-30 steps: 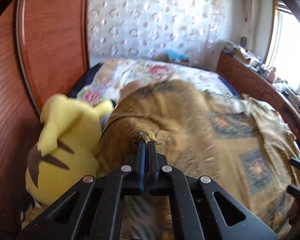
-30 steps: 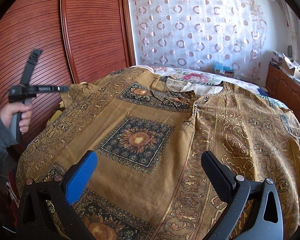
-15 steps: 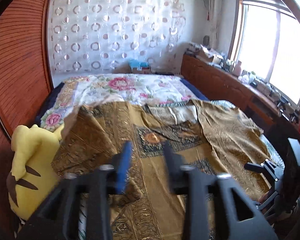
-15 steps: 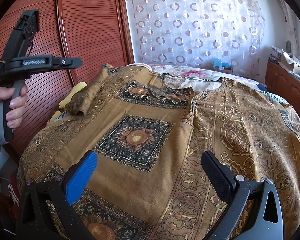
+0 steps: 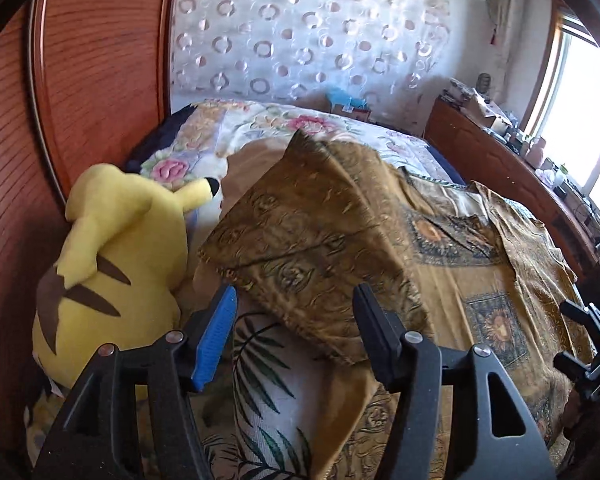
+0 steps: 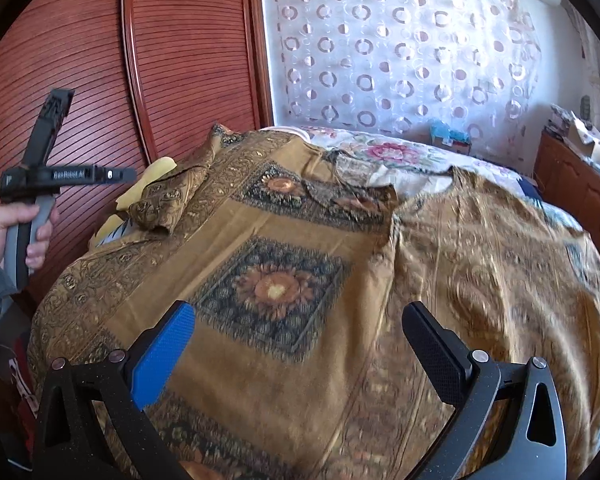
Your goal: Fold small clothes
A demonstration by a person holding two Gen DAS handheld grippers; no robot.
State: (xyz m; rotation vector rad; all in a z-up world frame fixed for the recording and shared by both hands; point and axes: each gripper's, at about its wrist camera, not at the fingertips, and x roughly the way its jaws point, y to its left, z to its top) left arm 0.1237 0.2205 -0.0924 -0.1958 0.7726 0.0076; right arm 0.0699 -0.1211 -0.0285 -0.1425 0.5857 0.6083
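Your left gripper (image 5: 294,322) has just been opening; its jaws now stand apart with nothing pinched, the folded-over sleeve (image 5: 320,232) lying just beyond the fingertips. Your right gripper (image 6: 300,344) is spread wide above the mustard patterned shirt (image 6: 284,280), gripping nothing. The shirt is spread across the bed, its near hem draping over the bed's edge and its right half blurred in the right wrist view. To your left the room is tight: the yellow plush toy (image 5: 112,256) sits just beside the sleeve, pressed against the red-brown wardrobe doors (image 6: 148,60). Beyond the collar the floral bedspread (image 5: 300,128) lies open. A leaf-print cloth (image 5: 268,380) shows under the sleeve, partly covered. Your left hand (image 6: 16,228) is cut off at the frame edge. Count one shirt, one plush toy, two grippers.
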